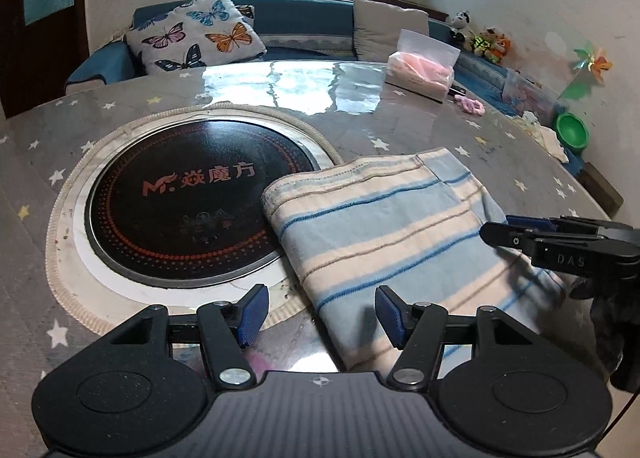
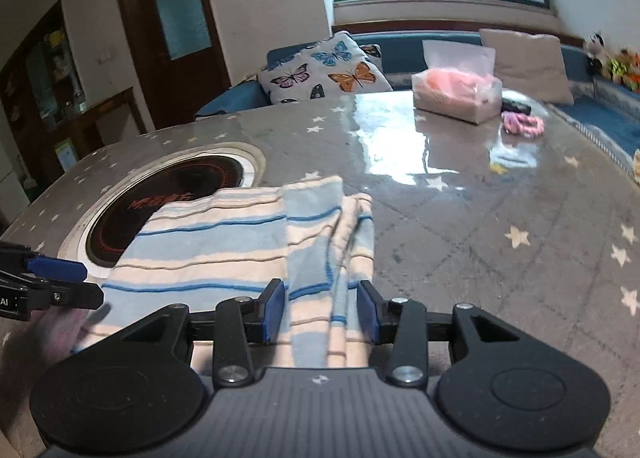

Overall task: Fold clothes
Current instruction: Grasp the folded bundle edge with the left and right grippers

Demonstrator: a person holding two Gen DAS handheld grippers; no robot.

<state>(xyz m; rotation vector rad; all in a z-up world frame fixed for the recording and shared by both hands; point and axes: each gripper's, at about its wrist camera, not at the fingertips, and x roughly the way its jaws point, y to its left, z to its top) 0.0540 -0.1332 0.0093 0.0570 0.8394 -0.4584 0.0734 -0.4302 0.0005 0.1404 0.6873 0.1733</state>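
So right now I've got the striped garment (image 1: 384,225) lying folded on the table (image 1: 400,97), its left edge draped over the rim of the round black cooktop (image 1: 180,201) set into the table top. On its right side the layers bunch into a few loose folds (image 2: 348,225).

My left gripper (image 1: 321,312) is at the near edge of the cloth with its fingers spread; only the right blue pad (image 1: 390,314) sits over the fabric, the other is over bare table, and nothing is pinched. My right gripper (image 2: 323,312) is over those bunched folds, fingers apart, fabric running between the pads; they don't look like they're squeezing it.

Each gripper shows up at the edge of the other's view. Further back there's a tissue pack (image 2: 456,97), a pink hair tie (image 2: 520,123) and a butterfly cushion (image 1: 196,33) on the sofa.
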